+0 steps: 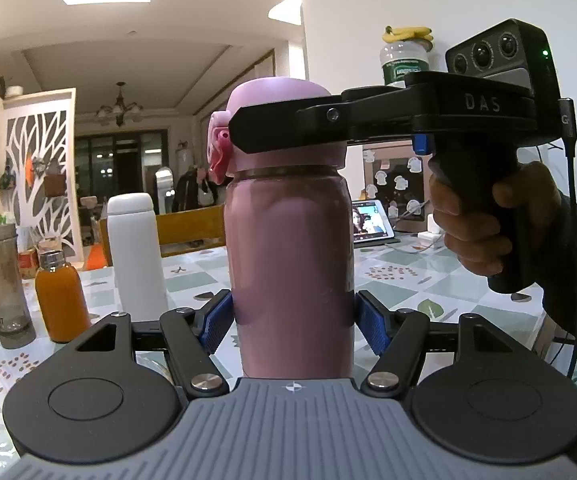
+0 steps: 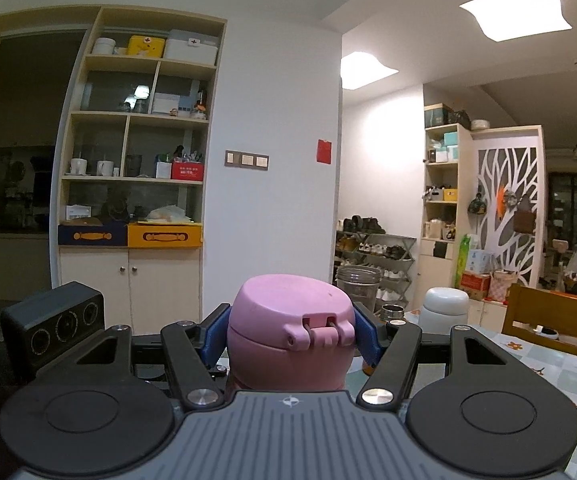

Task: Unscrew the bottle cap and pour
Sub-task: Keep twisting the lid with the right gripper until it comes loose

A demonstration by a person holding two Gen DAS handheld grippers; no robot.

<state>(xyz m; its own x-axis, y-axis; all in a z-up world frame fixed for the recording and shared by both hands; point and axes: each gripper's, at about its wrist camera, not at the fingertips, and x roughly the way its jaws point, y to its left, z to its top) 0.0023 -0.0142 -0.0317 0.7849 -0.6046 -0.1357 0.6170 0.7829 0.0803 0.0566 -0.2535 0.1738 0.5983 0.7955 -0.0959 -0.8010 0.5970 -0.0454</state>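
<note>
the tall pink metal bottle stands upright on the tiled-pattern desk, its long axis vertical. the left gripper has its jaws clenched on the lower body, and the right gripper comes in level from the side with its jaws clenched around the pink flip-top cap, so the coming twist turns about that vertical axis.

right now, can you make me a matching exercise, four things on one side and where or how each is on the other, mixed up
Things:
1. left gripper
2. right gripper
3. white flask
4. orange bottle

States:
A. shut on the pink cap
B. stands between the orange bottle and the pink bottle
C. shut on the pink bottle's body
D. stands beside the grey tumbler

Pairs: 1-C, 2-A, 3-B, 4-D
</note>
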